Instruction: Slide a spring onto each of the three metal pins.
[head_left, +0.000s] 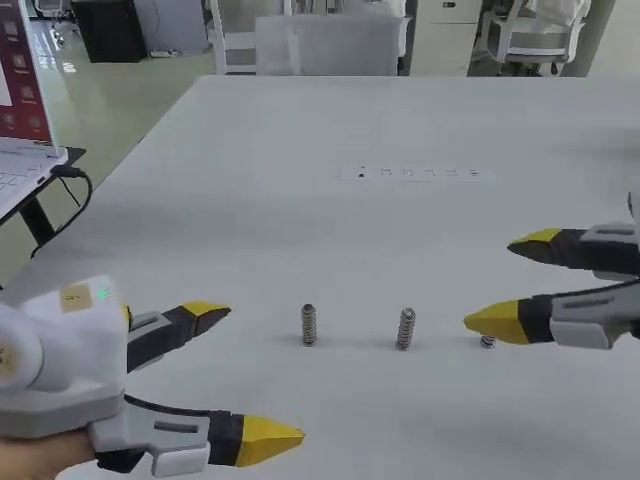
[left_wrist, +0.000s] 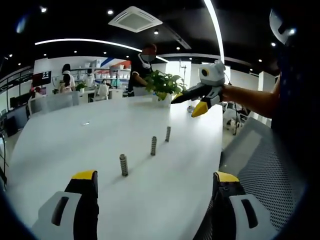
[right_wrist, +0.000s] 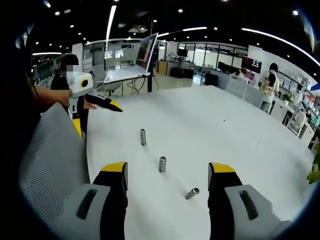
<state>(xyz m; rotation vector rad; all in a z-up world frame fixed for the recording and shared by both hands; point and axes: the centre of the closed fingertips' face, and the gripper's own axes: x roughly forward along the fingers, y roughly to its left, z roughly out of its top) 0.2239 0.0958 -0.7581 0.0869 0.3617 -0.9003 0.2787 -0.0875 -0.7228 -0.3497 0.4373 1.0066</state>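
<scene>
The right gripper (head_left: 492, 283), a grey two-jaw tool with yellow tips, hangs released over the white workbench (head_left: 400, 230), jaws spread and empty. The left gripper (head_left: 250, 375), its twin, is likewise spread wide and holds nothing. Just beside the right gripper's lower tip in the head view lies the third piece (right_wrist: 192, 193), a small silver metal cylinder. The right gripper view shows it tipped over between and just ahead of the jaws, its long axis slanting across the gap rather than standing up. Whether it is a bare pin, a spring or both cannot be told. Further toward the left gripper stand the middle pin (head_left: 405, 328) and the far pin (head_left: 308, 325), upright metal pins each sleeved in a silver coil spring. The right gripper looks much the nearer to the toppled piece, with the left well apart beyond both standing pins.
</scene>
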